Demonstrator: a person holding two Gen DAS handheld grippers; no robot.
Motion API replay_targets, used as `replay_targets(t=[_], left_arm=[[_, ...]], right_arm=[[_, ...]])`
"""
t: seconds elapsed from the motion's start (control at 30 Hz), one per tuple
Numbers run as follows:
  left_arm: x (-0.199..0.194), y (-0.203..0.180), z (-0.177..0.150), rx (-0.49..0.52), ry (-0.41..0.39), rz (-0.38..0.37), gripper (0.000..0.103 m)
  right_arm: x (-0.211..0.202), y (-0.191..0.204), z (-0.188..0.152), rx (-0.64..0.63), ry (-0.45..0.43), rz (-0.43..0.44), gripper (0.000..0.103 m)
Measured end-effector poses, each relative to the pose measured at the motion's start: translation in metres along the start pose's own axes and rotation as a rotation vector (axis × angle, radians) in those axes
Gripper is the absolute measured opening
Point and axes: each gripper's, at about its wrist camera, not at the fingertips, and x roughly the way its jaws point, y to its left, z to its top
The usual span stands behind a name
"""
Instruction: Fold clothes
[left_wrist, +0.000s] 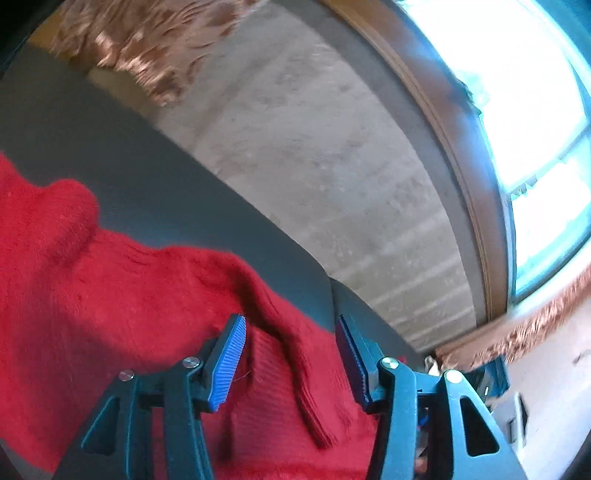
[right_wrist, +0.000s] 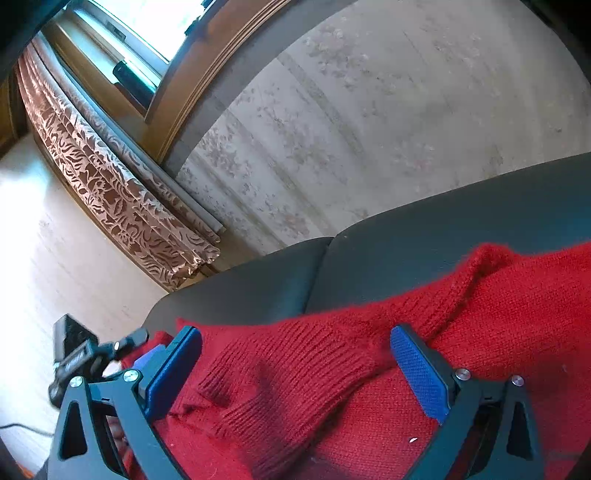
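Knitwear fills the lower part of both wrist views: a red sweater (left_wrist: 122, 314) lies spread over a dark grey table (left_wrist: 110, 147), so that it can be folded flat on a firm surface. In the left wrist view it covers the lower left and centre of the frame, and a ribbed band (left_wrist: 317, 402), a cuff or a hem, runs down between the fingers of the left gripper (left_wrist: 291, 362). Those jaws stand apart, with the blue pads (left_wrist: 227, 363) clear of the wool on each side; the cloth lies between them but is not pinched, which reads as either a release or a reach for a new hold.

In the right wrist view the sweater (right_wrist: 480, 314) occupies the lower centre and right, and a ribbed sleeve end (right_wrist: 295, 369) lies across the gap of the right gripper (right_wrist: 295, 373). This gripper also gapes wide, its 2 pads well apart and gripping nothing. A bit of the other gripper shows at the lower left of that frame, just off the garment's edge.

Both tools sit low over one end of the sweater, probably to take its edge at 2 points and carry it over evenly. Patterned curtains (right_wrist: 122, 206) hang by a window (left_wrist: 517, 92) beyond the table.
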Motion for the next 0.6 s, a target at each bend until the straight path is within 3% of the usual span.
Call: replay_targets(t=[0.07,0.17,0.3,0.37,0.43,0.5,0.6], left_arm=[[0.017,-0.003,0.005,0.018,0.039,0.022,0.051],[0.045,-0.013,0.009,0.091,0.089,0.124,0.049],[0.052,-0.011,0.023,0.086,0.008,0.202,0.044],[0.057,0.001,0.031,0.060,-0.016,0.269,0.026],[0.062,0.001,0.033,0.112,-0.024,0.330,0.015],[0.065,-0.010,0.029,0.204,-0.013,0.385,0.017],[0.053,-0.017,0.020,0.248,0.001,0.395,0.028]], right_arm=[[-0.001,-0.001,0.000,0.001,-0.003,0.002,0.103],[-0.001,-0.001,0.000,0.004,-0.006,0.006,0.103],[-0.002,-0.003,0.000,0.007,-0.010,0.015,0.103],[-0.003,-0.004,0.000,0.009,-0.013,0.021,0.103],[-0.004,-0.004,-0.001,0.011,-0.015,0.025,0.103],[-0.004,-0.004,-0.001,0.011,-0.016,0.026,0.103],[-0.005,-0.004,-0.001,0.012,-0.020,0.029,0.103]])
